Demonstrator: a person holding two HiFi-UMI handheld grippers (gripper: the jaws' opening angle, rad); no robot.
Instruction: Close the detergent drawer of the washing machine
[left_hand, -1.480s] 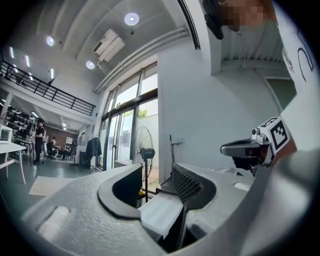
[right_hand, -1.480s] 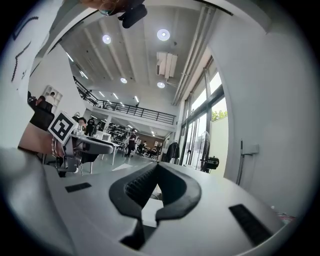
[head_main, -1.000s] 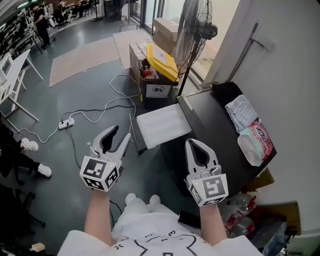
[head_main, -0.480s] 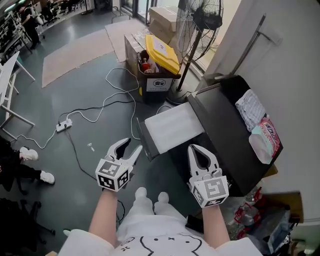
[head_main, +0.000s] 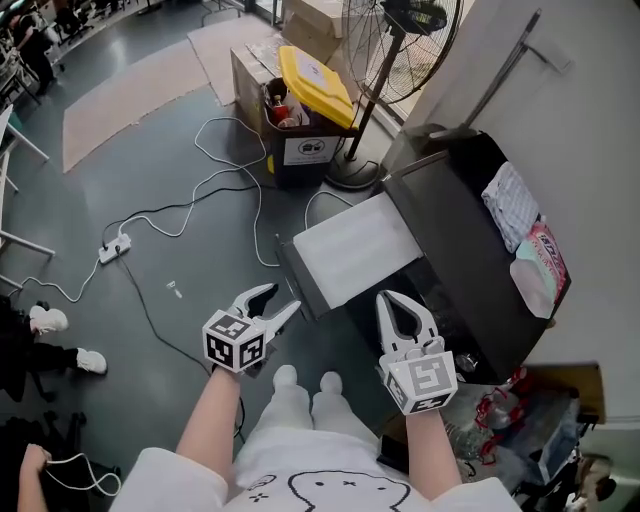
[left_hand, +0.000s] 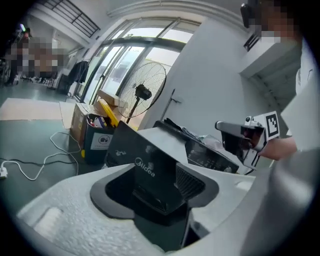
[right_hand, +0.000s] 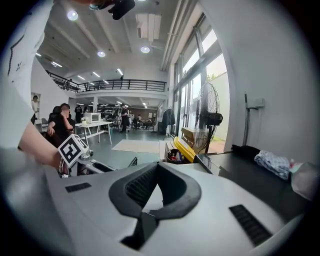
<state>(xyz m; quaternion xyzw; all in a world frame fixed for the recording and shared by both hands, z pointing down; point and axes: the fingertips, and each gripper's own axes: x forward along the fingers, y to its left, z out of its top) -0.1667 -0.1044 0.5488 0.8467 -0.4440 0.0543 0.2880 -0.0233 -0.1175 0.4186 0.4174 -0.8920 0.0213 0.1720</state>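
1. Washer (head_main: 470, 240): a dark cabinet set against the white wall. A cloth (head_main: 510, 205) and a packet (head_main: 540, 272) are laid on its top, by the wall-side edge.
2. Drawer (head_main: 355, 250): the task's item. It is found pulled far out from the washer's front edge, with its white top exposed and its dark front turned toward the person. It is not yet closed.
3. Left gripper (head_main: 285, 297): the jaws are spread and have just been opening. Nothing is pinched or lodged between them. The tips are held just beside the drawer's dark front, near its lower corner.
4. Right gripper (head_main: 393, 297): the jaws are pressed together and empty. It is held near the washer's front edge, apart from the drawer.
5. Step in hand, as judged: contact is to be made on the drawer front.
6. Handling advised:
   - The push is best applied at the middle of the front, not the corner.
   - The push is best kept square to the washer's front edge, so that skewing and jamming are avoided.
   - The right gripper is best kept out of the closing gap.
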